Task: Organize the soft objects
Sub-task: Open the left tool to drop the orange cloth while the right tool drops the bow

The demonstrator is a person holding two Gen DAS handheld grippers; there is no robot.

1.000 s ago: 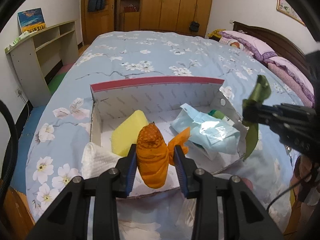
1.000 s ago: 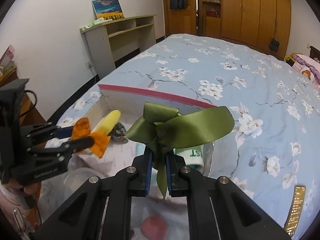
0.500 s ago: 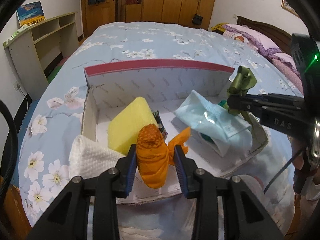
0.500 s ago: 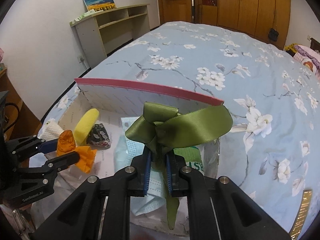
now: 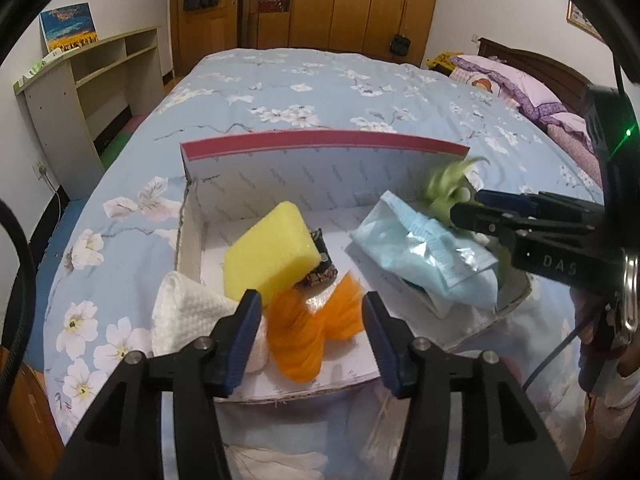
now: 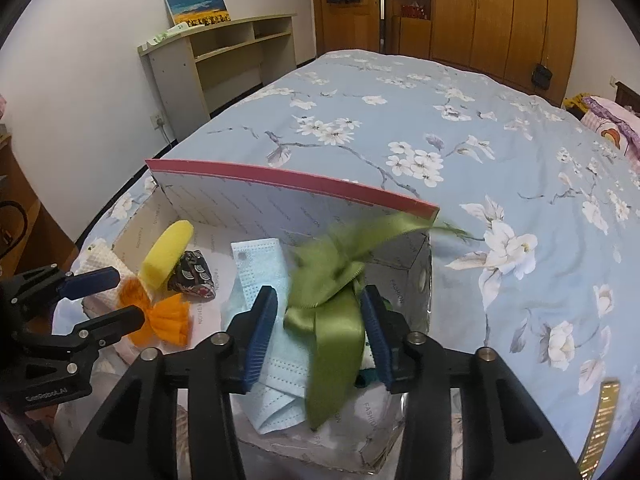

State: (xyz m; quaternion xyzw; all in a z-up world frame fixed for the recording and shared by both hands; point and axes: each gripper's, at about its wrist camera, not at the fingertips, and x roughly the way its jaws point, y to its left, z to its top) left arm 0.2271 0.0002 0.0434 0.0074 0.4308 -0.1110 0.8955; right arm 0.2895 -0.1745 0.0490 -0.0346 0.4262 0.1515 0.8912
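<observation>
An open cardboard box [image 5: 280, 184] [image 6: 248, 204] with a red-edged flap lies on the bed. Inside it are a yellow sponge [image 5: 268, 252] [image 6: 166, 252], a small patterned pouch [image 5: 322, 270] [image 6: 192, 276] and pale blue face masks [image 5: 424, 252] [image 6: 264, 272]. My left gripper [image 5: 310, 334] [image 6: 110, 296] hovers over the box's near left corner, its jaws opening; the blurred orange cloth [image 5: 308, 328] [image 6: 160, 316] drops loose between the pads. My right gripper [image 6: 320, 328] [image 5: 468, 204] is over the box's right end, jaws opening, and the blurred green ribbon bow [image 6: 332, 300] [image 5: 448, 184] falls free between them.
A white textured cloth [image 5: 184, 312] hangs over the box's left wall. The floral blue bedspread [image 5: 304, 92] stretches beyond the box, with purple pillows [image 5: 532, 92] at the right. A beige shelf unit [image 5: 80, 80] stands by the left wall, wooden wardrobes [image 5: 360, 0] at the back.
Both grippers have parted their jaws. The orange cloth and the green bow, gripped before, now slip loose and blur as they fall into the box. The right gripper came down toward the box.
</observation>
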